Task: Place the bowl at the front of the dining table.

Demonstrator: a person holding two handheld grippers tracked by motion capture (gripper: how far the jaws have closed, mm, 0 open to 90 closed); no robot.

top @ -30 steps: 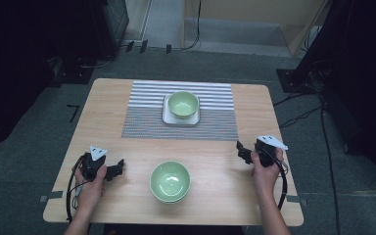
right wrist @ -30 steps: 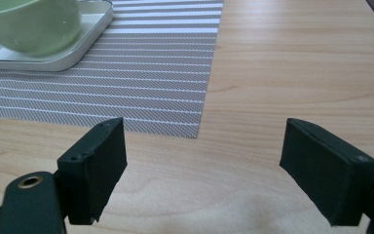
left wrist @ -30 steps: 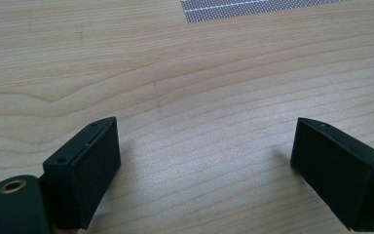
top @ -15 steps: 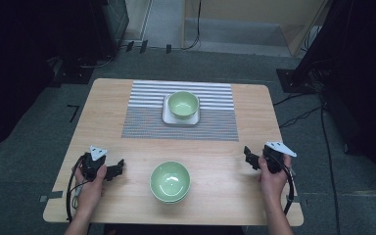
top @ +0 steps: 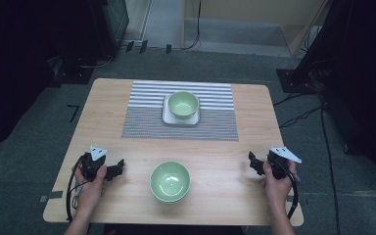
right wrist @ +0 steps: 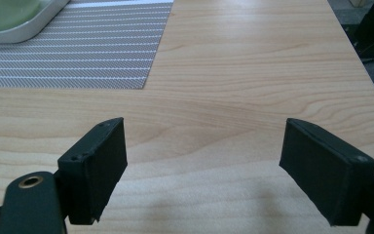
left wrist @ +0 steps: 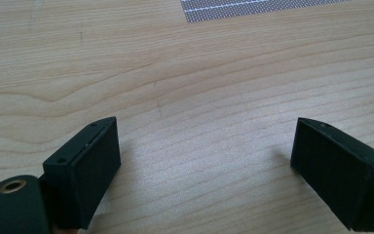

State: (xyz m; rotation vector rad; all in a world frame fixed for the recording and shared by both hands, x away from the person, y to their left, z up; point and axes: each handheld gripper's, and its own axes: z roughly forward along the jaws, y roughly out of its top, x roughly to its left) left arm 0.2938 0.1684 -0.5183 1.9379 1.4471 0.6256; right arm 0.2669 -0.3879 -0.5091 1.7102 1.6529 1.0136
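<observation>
Right gripper [top: 255,164] drawn back toward the near right edge of the bench [top: 235,147] over the last second, from a spot farther forward and inward; now resting low near the corner, jaws spread wide and holding nothing, with bare wood between them in the right gripper view [right wrist: 202,165]. Left gripper [top: 113,169] unchanged in position at the near left, jaws likewise wide apart and empty, bare wood between them in the left gripper view [left wrist: 204,170]. Nearer green bowl [top: 170,181] standing upright between the two grippers, close to the front edge, apart from both. Second green bowl [top: 183,104] seated on a white square plate [top: 166,116] on the striped mat [top: 210,122], well away at the far side. Judged from the retreat: no grasp in progress, both hands parked either side of the nearer bowl, probably at rest.
</observation>
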